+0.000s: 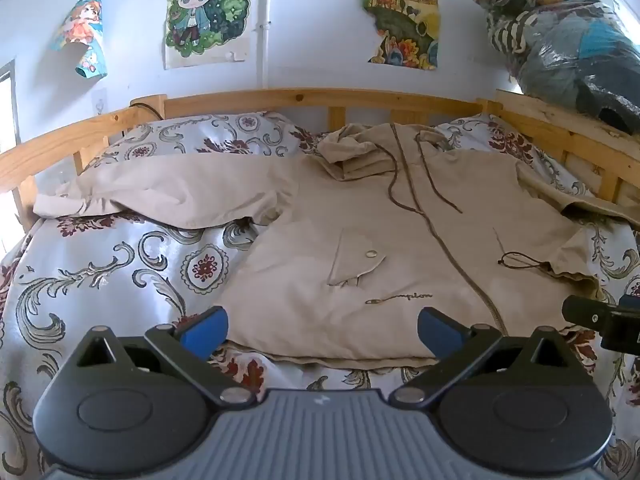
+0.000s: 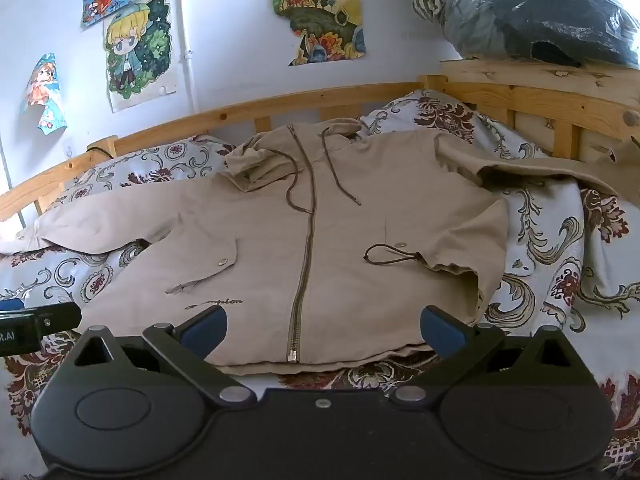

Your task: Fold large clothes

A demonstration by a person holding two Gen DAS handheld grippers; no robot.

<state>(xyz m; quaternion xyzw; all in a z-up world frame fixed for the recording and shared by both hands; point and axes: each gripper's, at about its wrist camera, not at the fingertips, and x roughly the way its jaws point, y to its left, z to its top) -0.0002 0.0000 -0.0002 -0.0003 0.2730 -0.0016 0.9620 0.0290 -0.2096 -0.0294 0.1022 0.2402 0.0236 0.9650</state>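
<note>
Currently both hand-held grippers, left (image 1: 322, 330) and right (image 2: 322, 330), gape above the jacket (image 2: 280, 240).

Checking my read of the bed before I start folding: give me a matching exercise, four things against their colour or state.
1. jacket
2. zipper
3. left tool
4. plastic bag of clothes

A. fully closed
B. open, holding nothing
C. on the wooden ledge at the far right
D. spread flat, front up, sleeves out

Pairs: 1-D, 2-A, 3-B, 4-C
</note>
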